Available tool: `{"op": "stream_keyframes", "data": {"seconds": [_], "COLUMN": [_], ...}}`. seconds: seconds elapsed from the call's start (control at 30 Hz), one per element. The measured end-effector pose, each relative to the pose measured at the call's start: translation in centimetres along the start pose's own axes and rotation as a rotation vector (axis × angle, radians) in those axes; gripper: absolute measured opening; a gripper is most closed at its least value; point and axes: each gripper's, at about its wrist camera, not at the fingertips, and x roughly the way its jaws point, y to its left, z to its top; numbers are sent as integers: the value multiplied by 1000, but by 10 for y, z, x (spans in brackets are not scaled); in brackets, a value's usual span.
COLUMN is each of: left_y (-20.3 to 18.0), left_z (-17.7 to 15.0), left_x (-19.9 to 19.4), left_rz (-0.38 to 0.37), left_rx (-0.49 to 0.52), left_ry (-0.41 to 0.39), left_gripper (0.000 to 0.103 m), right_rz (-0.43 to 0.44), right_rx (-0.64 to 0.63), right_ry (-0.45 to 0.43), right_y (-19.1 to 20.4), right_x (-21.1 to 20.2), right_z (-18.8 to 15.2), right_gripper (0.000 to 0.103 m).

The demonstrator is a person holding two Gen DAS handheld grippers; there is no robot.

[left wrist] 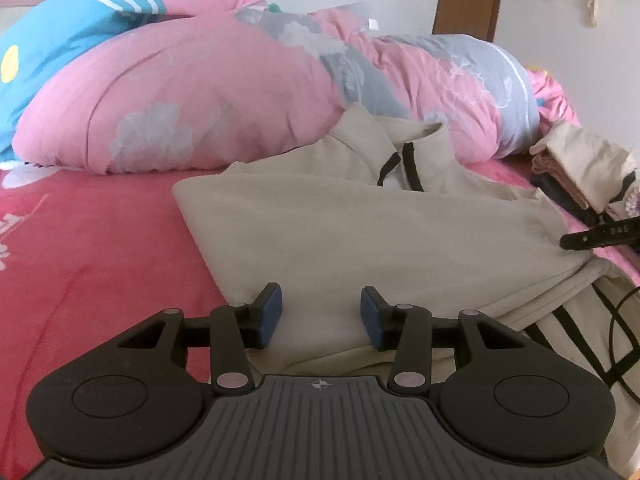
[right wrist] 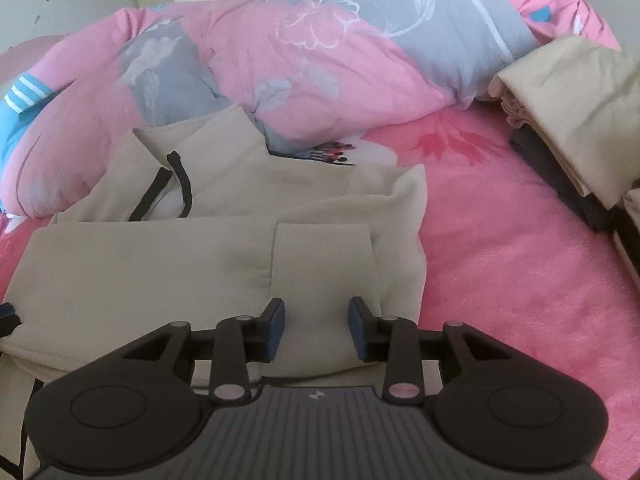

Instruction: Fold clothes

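A beige jacket (left wrist: 360, 232) is spread at frame centre beneath the left gripper (left wrist: 321, 316) and right gripper (right wrist: 316, 328), both parted, nothing grasped.

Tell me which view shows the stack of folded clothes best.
The right wrist view: the stack of folded clothes sits large at the right edge, its beige top piece and the dark layers beneath it visible. In the left wrist view the stack is smaller, at the far right edge, past the beige garment.
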Motion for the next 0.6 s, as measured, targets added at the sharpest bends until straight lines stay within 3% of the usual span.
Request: {"op": "stream_keyframes", "data": {"seconds": [0.1, 0.17, 0.23, 0.33, 0.47, 0.6], "left_y": [3, 5, 5, 5, 2, 1], "left_z": [-2, -3, -3, 1, 6, 5], "left_x": [0, 1, 0, -7, -6, 9], "left_rz": [-14, -22, -25, -41, -55, -33], "left_rx": [-12, -33, -36, -48, -32, -28], "left_ry": [-12, -18, -25, -57, -71, -15], "left_gripper": [45, 45, 45, 45, 45, 45], "right_rz": [6, 11, 5, -41, -101, -67], "right_rx": [-7, 0, -8, -39, 71, 107], "right_ry": [6, 12, 23, 18, -72, -1], "right_y": [-1, 0, 4, 10, -11, -25], "right_x": [3, 3, 2, -5, -15, 28], "right_z": [-2, -2, 0, 6, 33, 60], "right_gripper": [32, 17, 11, 10, 12, 12]}}
